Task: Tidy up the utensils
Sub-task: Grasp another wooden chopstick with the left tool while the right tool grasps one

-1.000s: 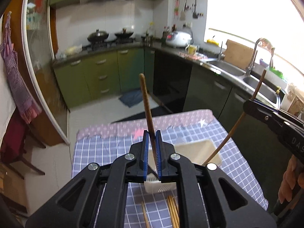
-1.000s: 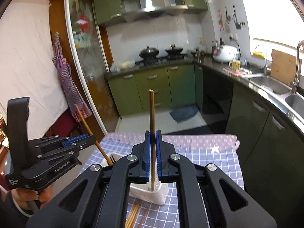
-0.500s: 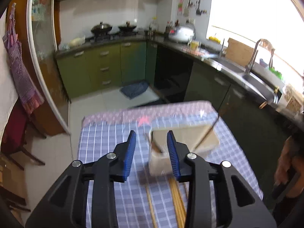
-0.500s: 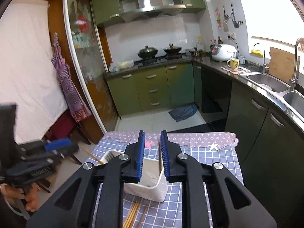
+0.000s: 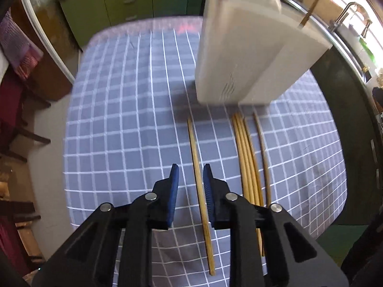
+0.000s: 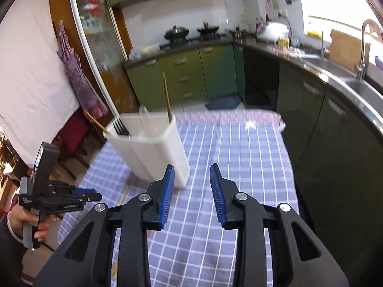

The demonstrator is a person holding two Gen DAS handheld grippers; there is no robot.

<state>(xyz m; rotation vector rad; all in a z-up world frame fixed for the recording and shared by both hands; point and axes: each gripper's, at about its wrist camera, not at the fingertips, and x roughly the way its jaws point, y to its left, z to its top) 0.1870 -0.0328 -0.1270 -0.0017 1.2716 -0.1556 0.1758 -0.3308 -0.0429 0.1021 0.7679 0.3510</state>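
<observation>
Moved: both claws released their dark chopsticks into the white plastic utensil holder [image 6: 153, 148] and dropped lower.
Left claw [image 5: 190, 186]: jaws narrow, just closing, astride a pale bamboo chopstick [image 5: 199, 186] lying on the checked worktop [image 5: 115, 119], lower centre.
Right claw [image 6: 191, 186]: just opening, nothing between.

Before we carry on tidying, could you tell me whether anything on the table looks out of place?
Yes: several chopsticks lie loose on the checked tablecloth in front of the white utensil holder, one single chopstick apart from the bundle, between the left tongs. Nothing looks spilled or damaged.
</observation>
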